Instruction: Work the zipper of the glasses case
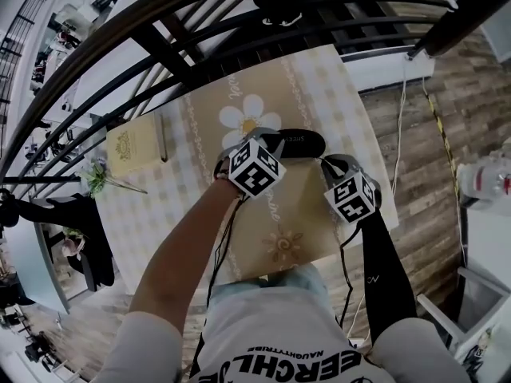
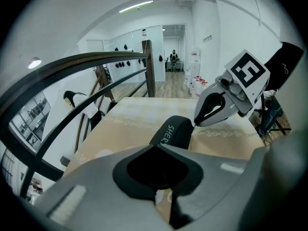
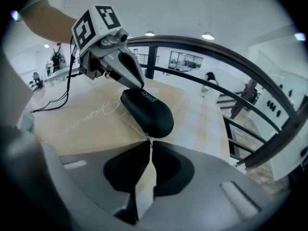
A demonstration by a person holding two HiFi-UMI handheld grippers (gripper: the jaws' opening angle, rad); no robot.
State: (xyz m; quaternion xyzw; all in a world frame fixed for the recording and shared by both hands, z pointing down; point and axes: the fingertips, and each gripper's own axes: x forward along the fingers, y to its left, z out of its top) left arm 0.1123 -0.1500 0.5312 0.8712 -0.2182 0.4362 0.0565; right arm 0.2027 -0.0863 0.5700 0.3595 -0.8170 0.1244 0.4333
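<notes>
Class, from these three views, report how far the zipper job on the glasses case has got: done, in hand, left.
Done: the left gripper is shut on one end of the glasses case, steadying it on the table. In hand: the right gripper pinches the zipper pull at the other end. Left: the case looks closed, no gap showing, so the pull apparently has yet to travel.
</notes>
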